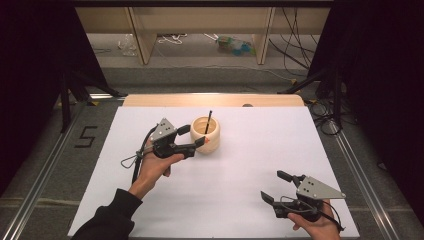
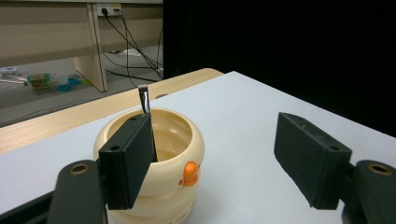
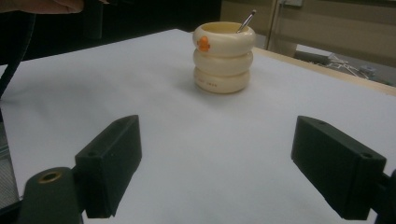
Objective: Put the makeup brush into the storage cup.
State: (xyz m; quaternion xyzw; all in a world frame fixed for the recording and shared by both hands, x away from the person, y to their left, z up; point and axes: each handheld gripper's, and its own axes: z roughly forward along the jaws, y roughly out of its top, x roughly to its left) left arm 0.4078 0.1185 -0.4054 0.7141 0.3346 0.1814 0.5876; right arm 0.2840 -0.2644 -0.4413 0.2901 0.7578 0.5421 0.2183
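High view, near edge: right gripper (image 1: 276, 186) sits lowest, by the near right corner of the white table (image 1: 260, 150), jaws spread with nothing between them.
High view, surface: white sheet over a wooden top whose far edge shows as a pale strip; grey floor, a taped "5" (image 1: 86, 136) at left, black curtains on both sides, cables and wooden furniture legs beyond.
High view, open room: centre and right of the table lie bare; the two grippers are well apart.
High view, holder: cream ringed pen holder (image 1: 205, 134) stands upright in the far middle, a thin dark stick (image 1: 208, 121) leaning inside it.
High view, left gripper (image 1: 195, 136): held in the left hand (image 1: 156, 167), jaws released, one tip against the holder's near side.

Left gripper view, jaws: wide apart, gripping nothing; the left jaw overlaps the holder's rim, whether touching I cannot tell; the right jaw hangs over bare table.
Left gripper view, holder (image 2: 163, 163): just ahead, orange duck mark (image 2: 189, 173) facing the camera, stick (image 2: 145, 100) rising past the rim.
Left gripper view, room: table corner ahead, black curtain at right, sockets and cables at far left.

Right gripper view, jaws: released, empty, low over the sheet.
Right gripper view, holder (image 3: 224, 58): well ahead, three stacked rings, stick (image 3: 247, 20) tilted right.
Right gripper view, edges: wooden strip at right, open white surface between.
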